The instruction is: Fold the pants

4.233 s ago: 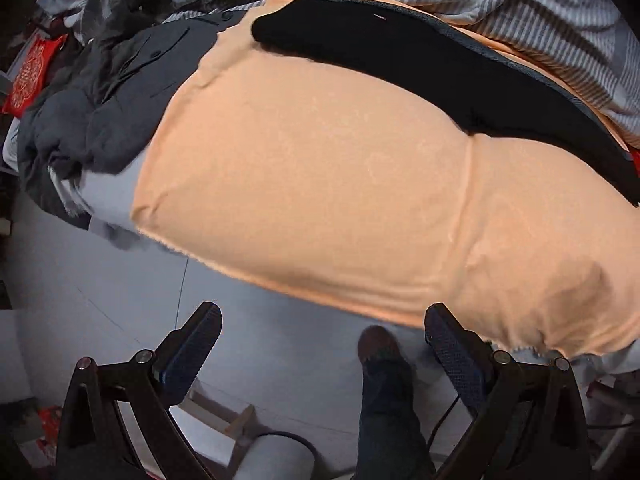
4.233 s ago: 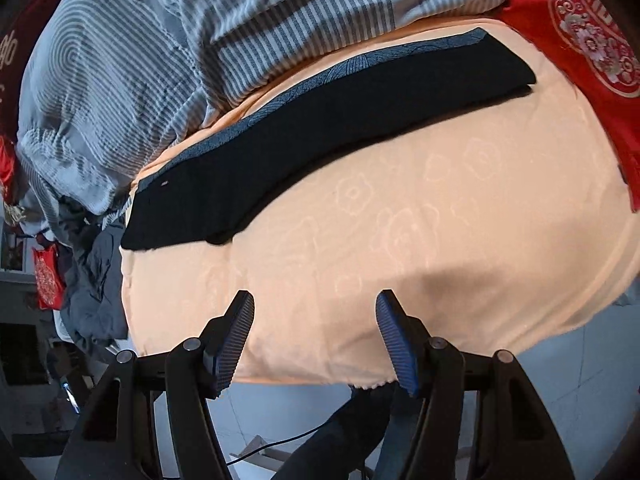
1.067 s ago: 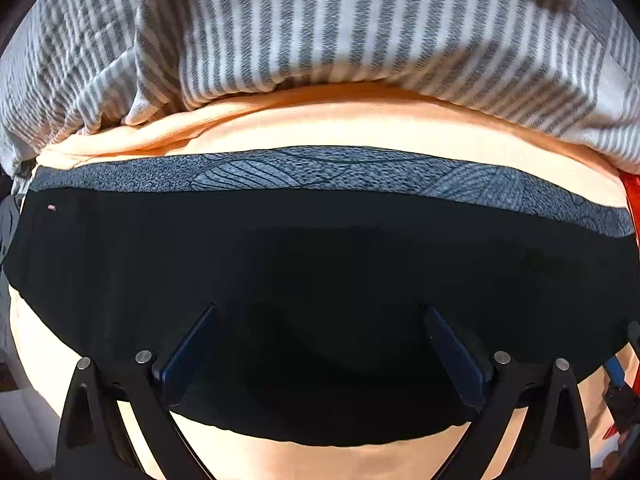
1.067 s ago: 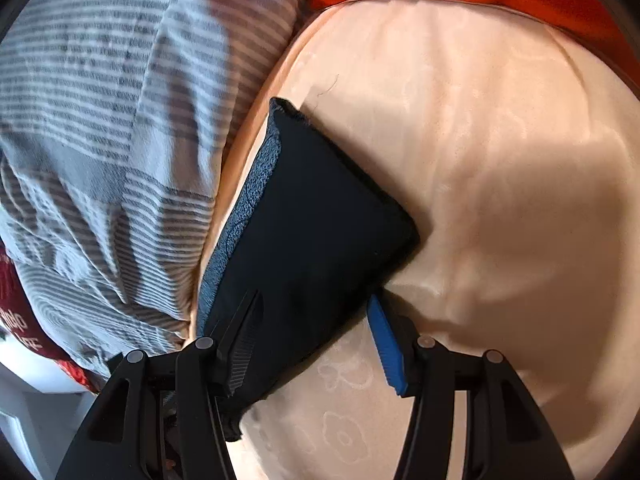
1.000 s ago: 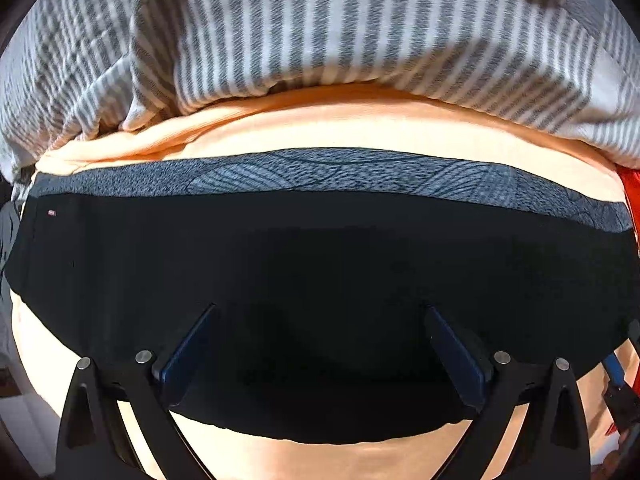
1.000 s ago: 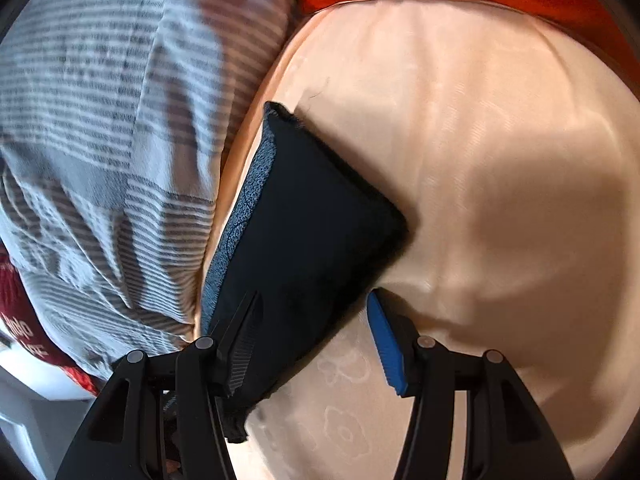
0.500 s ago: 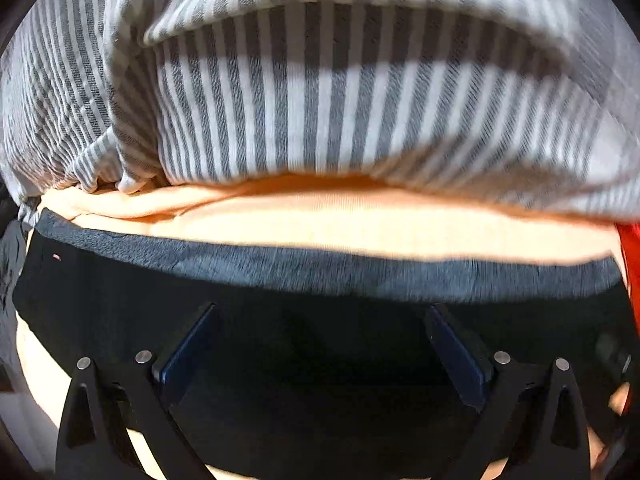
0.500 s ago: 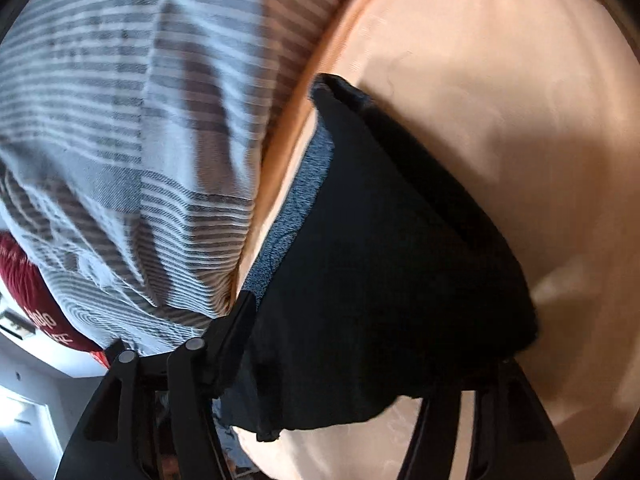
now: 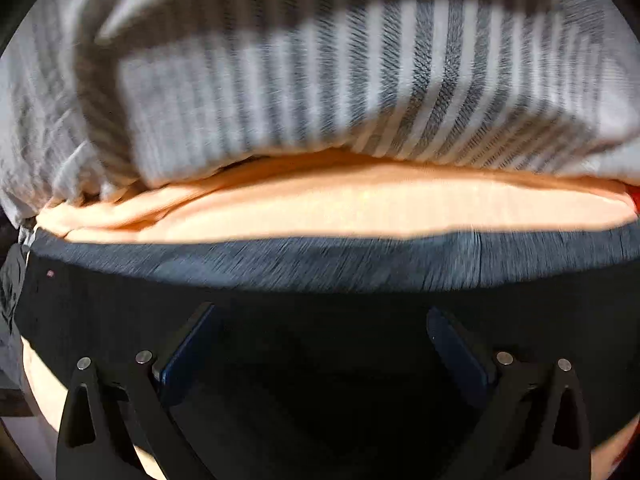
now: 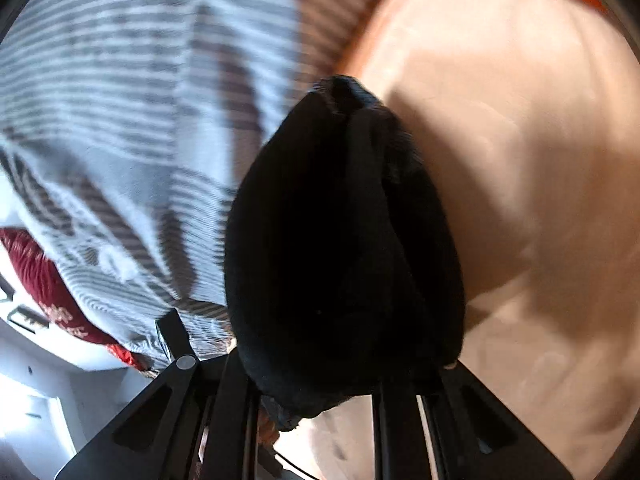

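My right gripper (image 10: 340,344) had just been closing and pinched the end of the black pants (image 10: 344,240), bunching it above the peach bedsheet (image 10: 520,160). My left gripper (image 9: 320,344) held its fingers (image 9: 188,344) spread wide over the pants (image 9: 320,360), which lay flat across the bedsheet (image 9: 360,208), their grey waistband (image 9: 320,260) toward the edge under the striped duvet (image 9: 320,80).

We see a striped duvet (image 9: 320,80) bunched over a peach sheet (image 9: 360,208), with a red cushion (image 10: 48,280) at its far edge, partly blurred.
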A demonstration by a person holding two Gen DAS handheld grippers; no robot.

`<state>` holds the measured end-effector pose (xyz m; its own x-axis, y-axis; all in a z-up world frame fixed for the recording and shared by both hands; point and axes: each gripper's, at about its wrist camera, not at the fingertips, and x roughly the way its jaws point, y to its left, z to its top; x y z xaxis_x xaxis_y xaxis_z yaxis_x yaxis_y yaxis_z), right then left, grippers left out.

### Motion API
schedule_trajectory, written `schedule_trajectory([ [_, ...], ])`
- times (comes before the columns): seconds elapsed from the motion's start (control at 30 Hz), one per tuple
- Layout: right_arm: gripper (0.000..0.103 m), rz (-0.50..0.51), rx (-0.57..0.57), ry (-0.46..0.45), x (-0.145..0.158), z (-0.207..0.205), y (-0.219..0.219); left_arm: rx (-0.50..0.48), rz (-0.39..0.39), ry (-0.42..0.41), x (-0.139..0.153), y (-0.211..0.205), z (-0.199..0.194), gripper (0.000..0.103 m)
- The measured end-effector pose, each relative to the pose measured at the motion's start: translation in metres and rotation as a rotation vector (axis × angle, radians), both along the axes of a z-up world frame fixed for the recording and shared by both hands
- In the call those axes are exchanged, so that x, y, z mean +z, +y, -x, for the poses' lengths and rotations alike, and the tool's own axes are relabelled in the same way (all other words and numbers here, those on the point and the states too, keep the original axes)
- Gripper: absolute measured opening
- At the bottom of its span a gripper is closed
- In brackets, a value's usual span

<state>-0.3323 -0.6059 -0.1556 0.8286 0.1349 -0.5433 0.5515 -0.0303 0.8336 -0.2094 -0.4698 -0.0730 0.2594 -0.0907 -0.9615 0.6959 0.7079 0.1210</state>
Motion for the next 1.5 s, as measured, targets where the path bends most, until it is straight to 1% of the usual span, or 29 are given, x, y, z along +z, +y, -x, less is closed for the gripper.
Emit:
schedule_trajectory([
  [0.1, 0.014, 0.069, 0.027, 0.009, 0.023, -0.006, 0.010, -0.009, 0.004, 0.015, 0.007, 0.027, 0.012, 0.103],
  [0.13, 0.014, 0.097, 0.039, 0.015, 0.032, -0.011, 0.015, -0.012, 0.000, 0.025, 0.005, 0.033, 0.015, 0.103],
  [0.2, 0.015, 0.149, 0.061, 0.025, 0.050, -0.019, 0.024, -0.023, -0.027, 0.069, -0.010, 0.042, 0.023, 0.103],
  [0.23, 0.015, 0.178, 0.075, 0.033, 0.060, -0.026, 0.031, -0.032, -0.018, 0.073, -0.014, 0.045, 0.027, 0.103],
  [0.27, 0.015, 0.202, 0.087, 0.040, 0.068, -0.032, 0.038, -0.049, 0.020, 0.054, -0.013, 0.049, 0.030, 0.103],
  [0.33, 0.015, 0.239, 0.101, 0.048, 0.082, -0.044, 0.050, -0.085, 0.029, 0.068, -0.010, 0.052, 0.029, 0.103],
  [0.4, 0.015, 0.281, 0.118, 0.063, 0.099, -0.061, 0.069, -0.100, 0.025, 0.102, 0.000, 0.061, 0.024, 0.103],
  [0.5, 0.015, 0.339, 0.175, 0.105, 0.118, -0.098, 0.095, -0.107, 0.080, 0.097, 0.031, 0.093, 0.008, 0.103],
  [0.6, 0.015, 0.420, 0.276, 0.159, 0.132, -0.143, 0.132, -0.089, 0.107, 0.077, 0.057, 0.137, -0.021, 0.103],
  [0.7, 0.015, 0.456, 0.359, 0.213, 0.125, -0.190, 0.168, -0.021, 0.108, 0.043, 0.074, 0.191, -0.061, 0.103],
  [0.73, 0.015, 0.470, 0.383, 0.243, 0.120, -0.216, 0.184, 0.003, 0.107, 0.046, 0.070, 0.212, -0.079, 0.103],
  [0.77, 0.015, 0.483, 0.399, 0.264, 0.117, -0.225, 0.191, 0.033, 0.102, 0.052, 0.070, 0.226, -0.091, 0.103],
  [0.83, 0.015, 0.528, 0.444, 0.333, 0.102, -0.257, 0.215, 0.101, 0.088, 0.064, 0.070, 0.254, -0.109, 0.103],
  [0.9, 0.015, 0.576, 0.494, 0.426, 0.080, -0.292, 0.239, 0.145, 0.076, 0.068, 0.067, 0.279, -0.124, 0.103],
  [0.93, 0.015, 0.597, 0.515, 0.464, 0.073, -0.300, 0.248, 0.161, 0.073, 0.064, 0.061, 0.300, -0.132, 0.103],
  [0.97, 0.016, 0.634, 0.552, 0.532, 0.059, -0.315, 0.262, 0.171, 0.070, 0.063, 0.056, 0.300, -0.139, 0.103],
  [1.0, 0.022, 0.662, 0.579, 0.577, 0.048, -0.324, 0.274, 0.180, 0.071, 0.069, 0.055, 0.314, -0.141, 0.103],
  [1.03, 0.025, 0.691, 0.604, 0.618, 0.038, -0.333, 0.283, 0.186, 0.074, 0.081, 0.052, 0.318, -0.144, 0.103],
  [1.07, 0.033, 0.724, 0.638, 0.664, 0.029, -0.343, 0.293, 0.193, 0.074, 0.091, 0.048, 0.317, -0.145, 0.103],
  [1.1, 0.040, 0.761, 0.665, 0.699, 0.024, -0.349, 0.302, 0.198, 0.073, 0.097, 0.042, 0.322, -0.147, 0.103],
  [1.13, 0.045, 0.812, 0.694, 0.716, 0.024, -0.355, 0.313, 0.201, 0.068, 0.097, 0.041, 0.324, -0.147, 0.103],
  [1.17, 0.059, 0.829, 0.713, 0.708, 0.025, -0.353, 0.320, 0.204, 0.062, 0.090, 0.039, 0.330, -0.154, 0.103],
  [1.2, 0.067, 0.851, 0.746, 0.695, 0.030, -0.354, 0.328, 0.208, 0.054, 0.080, 0.041, 0.331, -0.154, 0.103],
  [1.23, 0.069, 0.865, 0.761, 0.683, 0.036, -0.353, 0.330, 0.210, 0.056, 0.080, 0.038, 0.331, -0.164, 0.103],
  [1.3, 0.069, 0.867, 0.803, 0.600, 0.054, -0.347, 0.340, 0.214, 0.068, 0.091, 0.038, 0.329, -0.168, 0.103],
  [1.33, 0.069, 0.854, 0.811, 0.568, 0.062, -0.352, 0.338, 0.213, 0.075, 0.099, 0.038, 0.327, -0.170, 0.103],
  [1.4, 0.069, 0.801, 0.786, 0.508, 0.076, -0.330, 0.333, 0.202, 0.091, 0.113, 0.042, 0.320, -0.166, 0.103],
  [1.43, 0.069, 0.766, 0.744, 0.510, 0.081, -0.314, 0.322, 0.187, 0.110, 0.129, 0.045, 0.314, -0.162, 0.103],
  [1.5, 0.069, 0.707, 0.663, 0.551, 0.082, -0.282, 0.305, 0.144, 0.154, 0.173, 0.050, 0.300, -0.153, 0.103],
])
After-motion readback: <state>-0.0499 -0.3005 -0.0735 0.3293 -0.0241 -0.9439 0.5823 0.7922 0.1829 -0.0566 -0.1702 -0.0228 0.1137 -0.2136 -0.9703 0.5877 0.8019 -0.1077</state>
